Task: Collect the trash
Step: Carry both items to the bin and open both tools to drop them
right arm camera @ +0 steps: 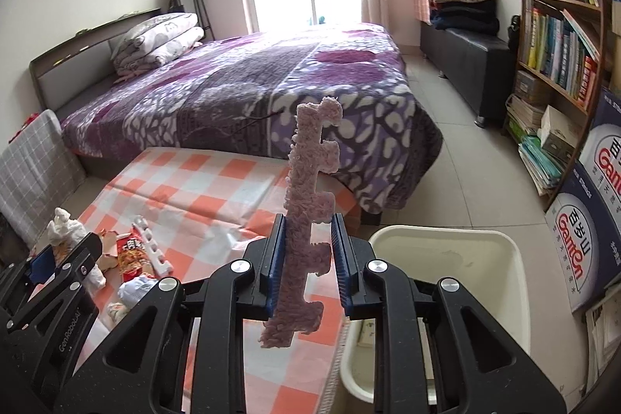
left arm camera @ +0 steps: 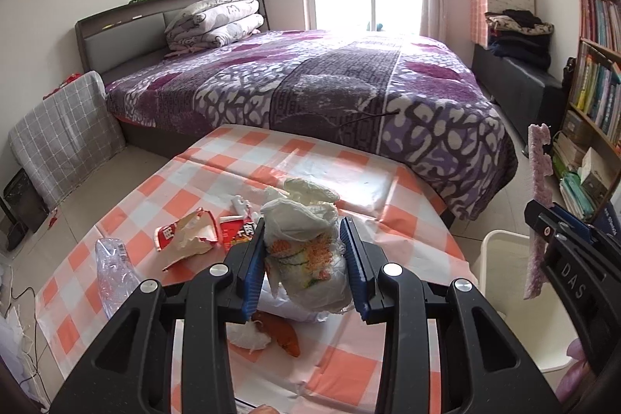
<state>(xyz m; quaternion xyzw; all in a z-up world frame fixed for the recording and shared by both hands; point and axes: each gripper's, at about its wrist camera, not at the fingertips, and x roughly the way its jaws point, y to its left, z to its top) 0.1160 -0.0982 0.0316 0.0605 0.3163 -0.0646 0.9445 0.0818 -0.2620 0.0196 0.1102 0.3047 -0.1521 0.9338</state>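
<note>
Left wrist view: two grippers each holding a piece of trash over a checked table.

The left gripper [left arm camera: 306, 258] has its blue pads pressed against a crumpled white plastic bag [left arm camera: 306, 251] with an orange-green print, lifted just above the orange-and-white checked tablecloth [left arm camera: 349, 181]. On the cloth to the left lie a torn red snack wrapper [left arm camera: 186, 235] and a crushed clear bottle [left arm camera: 114, 270]; nearer, under the bag, sit a wad of tissue [left arm camera: 248, 336] and an orange scrap [left arm camera: 287, 336]. The right gripper [right arm camera: 308, 266] stands partly open, its pads set wider than the notched pink foam strip [right arm camera: 306, 220] that stands upright between them, against the left pad. Just right of the table's near edge stands a white bin [right arm camera: 504, 258].
</note>
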